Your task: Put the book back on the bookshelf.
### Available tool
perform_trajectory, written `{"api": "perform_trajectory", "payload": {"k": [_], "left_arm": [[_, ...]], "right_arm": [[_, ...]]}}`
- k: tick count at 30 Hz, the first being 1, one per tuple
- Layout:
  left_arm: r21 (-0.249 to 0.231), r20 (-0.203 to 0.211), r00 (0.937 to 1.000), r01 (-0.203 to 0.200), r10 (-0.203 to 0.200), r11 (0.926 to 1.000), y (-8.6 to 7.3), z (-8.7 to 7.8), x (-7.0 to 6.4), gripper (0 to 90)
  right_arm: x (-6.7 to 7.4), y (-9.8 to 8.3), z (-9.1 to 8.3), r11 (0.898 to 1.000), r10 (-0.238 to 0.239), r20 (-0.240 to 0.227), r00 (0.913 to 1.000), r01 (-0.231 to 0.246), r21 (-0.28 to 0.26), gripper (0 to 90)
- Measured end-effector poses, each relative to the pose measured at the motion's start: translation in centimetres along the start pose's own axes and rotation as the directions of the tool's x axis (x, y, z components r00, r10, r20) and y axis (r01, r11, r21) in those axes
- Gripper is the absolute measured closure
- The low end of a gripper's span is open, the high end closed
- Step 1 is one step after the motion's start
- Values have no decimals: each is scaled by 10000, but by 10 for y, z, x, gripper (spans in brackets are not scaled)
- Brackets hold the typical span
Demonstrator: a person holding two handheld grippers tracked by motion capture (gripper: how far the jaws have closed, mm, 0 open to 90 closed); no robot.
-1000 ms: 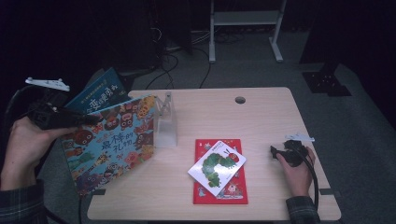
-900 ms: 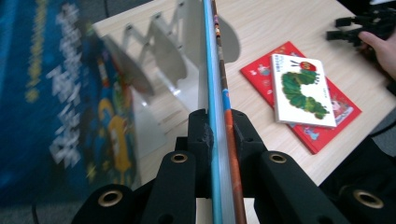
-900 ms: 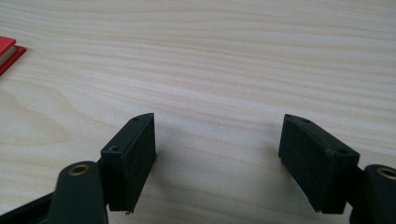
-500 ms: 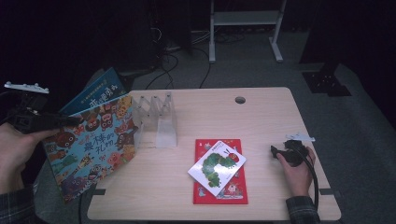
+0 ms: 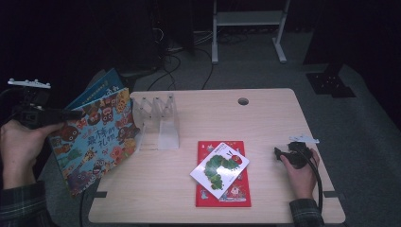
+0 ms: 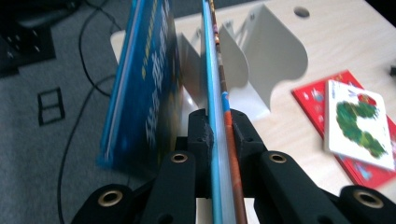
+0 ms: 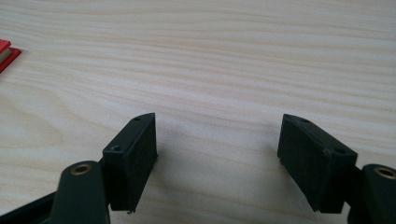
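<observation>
i have my left gripper (image 5: pixel 71 114) pinched on the edge of the picture book (image 5: pixel 94 137) with the crowded cartoon cover, and the left gripper view shows both jaws pressed flat against it, one on each face. the book hangs tilted off the near left corner of the table (image 5: pixel 265 113), partly over the floor, its far right corner close to the rack (image 5: pixel 158 120). a second blue book (image 5: pixel 97 87) stands just behind it on the left, leaning the same way, and in the left gripper view it sits beside the held one with a narrow gap between them. the rack, a clear folding one with rounded dividers, stands on the left part of the table right beside the held book, so its dividers are the nearest thing in the way. to the right of the rack, nearer to me, a red book (image 5: pixel 222 182) lies flat with a white caterpillar book (image 5: pixel 220 165) resting crooked on top of it. my right gripper (image 5: pixel 280 154) rests on the table at the near right, well apart from those two books, its jaws spread wide with bare wood between them. a round hole (image 5: pixel 243 101) sits in the far side of the tabletop. cables (image 5: pixel 175 66) trail over the floor beyond the table.
</observation>
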State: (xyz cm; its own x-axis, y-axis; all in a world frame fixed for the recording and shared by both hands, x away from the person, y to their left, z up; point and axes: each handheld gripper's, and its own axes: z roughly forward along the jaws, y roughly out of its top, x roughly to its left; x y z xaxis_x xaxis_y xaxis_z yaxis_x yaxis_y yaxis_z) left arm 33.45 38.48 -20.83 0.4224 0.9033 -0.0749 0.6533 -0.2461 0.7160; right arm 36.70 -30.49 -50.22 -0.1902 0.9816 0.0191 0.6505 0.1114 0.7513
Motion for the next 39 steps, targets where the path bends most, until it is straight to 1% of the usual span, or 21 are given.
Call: {"api": "perform_trajectory", "payload": {"k": [2, 4, 5, 6, 9, 12, 16, 17, 19, 23, 24, 26, 31, 34, 39], "left_arm": [[-180, -109, 9999, 121, -123, 9998, 3, 7, 1, 807], [-252, -243, 9996, 154, -161, 9996, 4, 13, 2, 807], [-203, -304, 9993, 195, -201, 9996, 4, 16, 2, 806], [-259, -304, 9992, 253, -261, 9993, 4, 17, 3, 806], [-81, -407, 9984, 400, -403, 9992, 1, 20, 6, 805], [75, -469, 9979, 445, -441, 9990, -4, 23, 7, 806], [243, -587, 9973, 462, -447, 9986, -12, 32, 8, 805], [357, -646, 9969, 480, -456, 9982, -13, 36, 8, 805], [405, -636, 9969, 500, -474, 9979, -15, 41, 8, 805], [553, -780, 9963, 405, -361, 9976, -14, 48, 6, 805], [569, -828, 9957, 460, -412, 9973, -13, 49, 6, 804], [581, -825, 9953, 557, -508, 9968, -14, 51, 7, 804], [701, -751, 9959, 564, -511, 9959, -19, 53, 11, 803], [621, -671, 9961, 615, -573, 9962, -23, 51, 14, 801], [615, -673, 9967, 491, -450, 9969, -24, 51, 14, 792]], "right_arm": [[0, 0, 0, 10000, 0, -1, 10000, 0, 0, 270], [0, 0, 0, 10000, -3, -1, 10000, 3, -2, 270], [0, 0, 0, 10000, 0, -2, 10000, 0, 1, 270], [0, 0, 0, 10000, -3, -2, 10000, 3, -1, 270], [0, 0, 0, 10000, -7, -10, 10000, 7, 2, 271], [0, 0, 0, 10000, -16, -9, 10000, 16, -1, 271], [0, 0, 0, 10000, -18, -4, 10000, 18, -2, 271], [0, 0, 0, 10000, -19, -6, 10000, 19, -2, 271], [0, 0, 0, 10000, -19, -7, 10000, 19, -1, 271], [0, 0, 0, 10000, -18, -6, 10000, 18, -1, 271], [0, 0, 0, 10000, -19, -6, 10000, 19, -2, 271], [0, 0, 0, 10000, -21, -6, 10000, 21, -2, 271], [0, 0, 0, 10000, -20, -5, 10000, 20, -2, 271], [0, 0, 0, 10000, -20, -4, 10000, 20, -3, 271], [0, 0, 0, 10000, -22, -4, 10000, 22, -3, 271]]}}
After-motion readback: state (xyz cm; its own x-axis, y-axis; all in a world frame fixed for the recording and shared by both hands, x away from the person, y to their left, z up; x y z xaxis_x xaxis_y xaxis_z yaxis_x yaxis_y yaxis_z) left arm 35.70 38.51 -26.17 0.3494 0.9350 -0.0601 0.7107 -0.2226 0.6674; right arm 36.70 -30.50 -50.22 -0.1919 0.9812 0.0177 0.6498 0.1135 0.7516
